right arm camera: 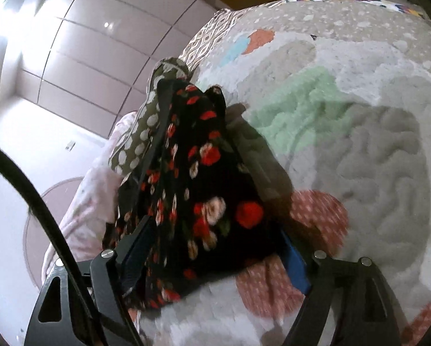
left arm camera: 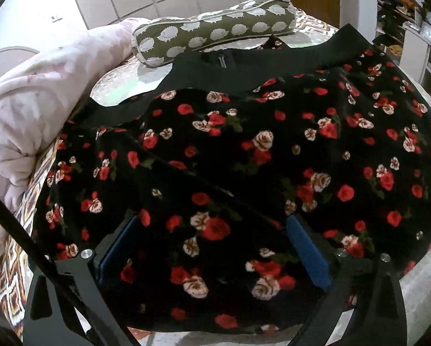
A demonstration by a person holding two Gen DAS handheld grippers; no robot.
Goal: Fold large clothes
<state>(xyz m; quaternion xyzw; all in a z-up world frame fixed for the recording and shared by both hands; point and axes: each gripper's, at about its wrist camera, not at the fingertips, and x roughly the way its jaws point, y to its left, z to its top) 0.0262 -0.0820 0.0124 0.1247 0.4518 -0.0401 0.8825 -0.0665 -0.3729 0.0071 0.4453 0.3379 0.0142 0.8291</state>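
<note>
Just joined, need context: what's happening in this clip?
A person with two handheld grippers is folding a black floral garment on a bed. The left gripper sits over the spread fabric, jaws wide apart with cloth between them. The right gripper has a bunched edge of the same garment between its jaws, raised off the bedspread. A hedgehog-print pillow and pink blanket lie alongside.

Dim indoor light, wall glare upper left, motion blur, strong fisheye edge bending.
</note>
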